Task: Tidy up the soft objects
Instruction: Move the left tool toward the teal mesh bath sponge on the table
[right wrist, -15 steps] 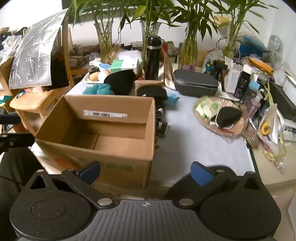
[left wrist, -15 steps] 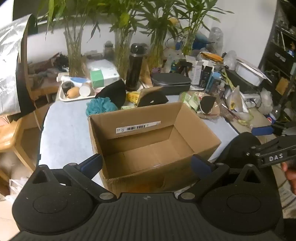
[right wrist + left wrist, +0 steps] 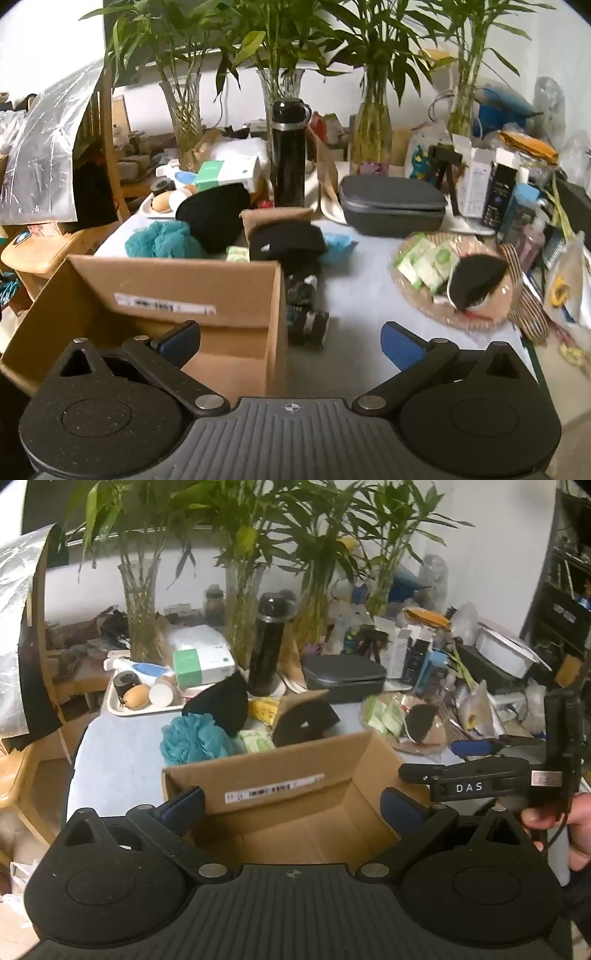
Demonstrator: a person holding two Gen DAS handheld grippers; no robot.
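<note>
In the left wrist view, the left gripper (image 3: 291,806) is seen fully spread with nothing between its blue pads, held over the open cardboard box (image 3: 295,812), which stands empty on the pale table (image 3: 118,746). Compared with the earlier frame, the box is seen lower and closer, and the teal mesh sponge (image 3: 195,738), black cap (image 3: 221,705) and black beanie (image 3: 303,720) behind its far wall are seen nearer. The right gripper's body, held by a hand (image 3: 569,823), is now seen higher at the right edge. In the right wrist view, the right gripper (image 3: 290,338) is likewise spread wide and empty, straddling the box's right wall (image 3: 277,317). The box (image 3: 147,295) has shifted lower left since the earlier frame; the teal mesh sponge (image 3: 162,242), black beanie (image 3: 288,240) and black pouch on the woven tray (image 3: 476,280) are unmoved on the table.
</note>
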